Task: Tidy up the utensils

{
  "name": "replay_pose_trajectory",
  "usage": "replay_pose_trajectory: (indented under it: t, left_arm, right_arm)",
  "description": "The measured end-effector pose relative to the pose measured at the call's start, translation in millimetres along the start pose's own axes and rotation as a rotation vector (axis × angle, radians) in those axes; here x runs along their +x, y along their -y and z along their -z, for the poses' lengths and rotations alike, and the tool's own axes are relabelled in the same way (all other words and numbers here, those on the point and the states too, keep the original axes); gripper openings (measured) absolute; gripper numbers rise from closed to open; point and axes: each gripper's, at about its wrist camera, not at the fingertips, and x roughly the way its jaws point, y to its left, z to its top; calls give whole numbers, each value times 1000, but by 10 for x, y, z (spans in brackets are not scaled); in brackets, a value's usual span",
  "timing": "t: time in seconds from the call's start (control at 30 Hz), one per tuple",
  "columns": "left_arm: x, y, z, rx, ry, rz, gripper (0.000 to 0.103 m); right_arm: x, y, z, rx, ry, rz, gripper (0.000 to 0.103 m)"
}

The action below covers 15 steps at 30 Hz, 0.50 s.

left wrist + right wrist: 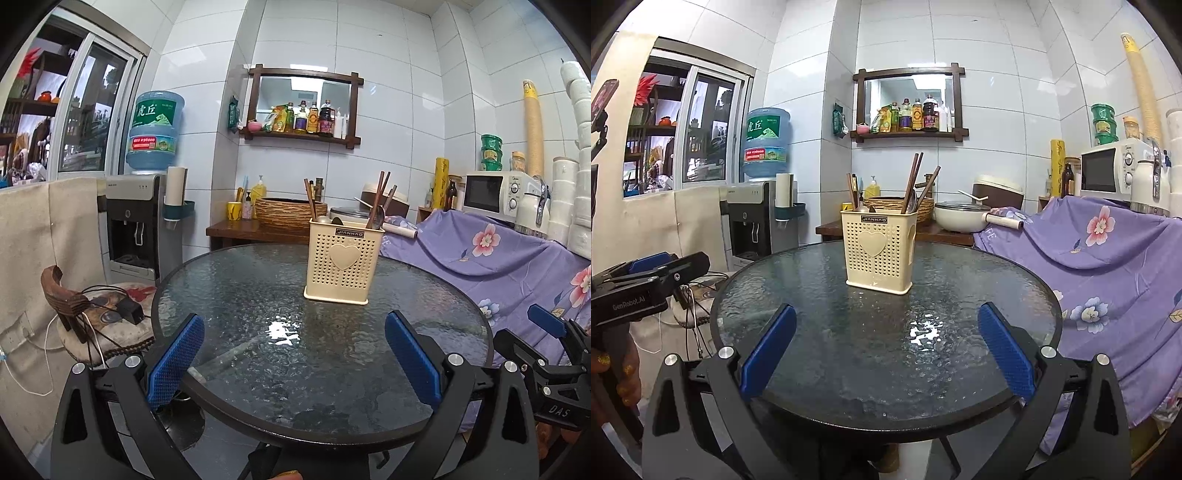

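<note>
A cream perforated utensil holder (342, 261) with a heart on its front stands upright on the round glass table (258, 295). It also shows in the right wrist view (879, 251). Brown chopsticks (380, 199) and spoons stick out of its top. My left gripper (293, 325) is open and empty over the table's near edge. My right gripper (886, 325) is open and empty, also at the near edge, well short of the holder. The right gripper shows at the left wrist view's right edge (554, 339). The left gripper shows at the right wrist view's left edge (650, 273).
A chair with cables (99, 314) stands left of the table. A purple flowered cloth (1108, 266) covers furniture on the right. Behind are a water dispenser (136, 229), a wooden side table with a woven basket (284, 212) and a pot (960, 216), and a microwave (495, 194).
</note>
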Motion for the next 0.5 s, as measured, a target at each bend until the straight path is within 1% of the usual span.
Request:
replay_pose_trajectory:
  t: [0.3, 0.5]
  left_arm:
    - [19, 17, 12, 7, -21, -2, 96]
    - [18, 14, 10, 5, -21, -5, 96]
  right_arm:
    - [36, 5, 0, 7, -9, -1, 97]
    - [38, 14, 0, 7, -7, -3, 97]
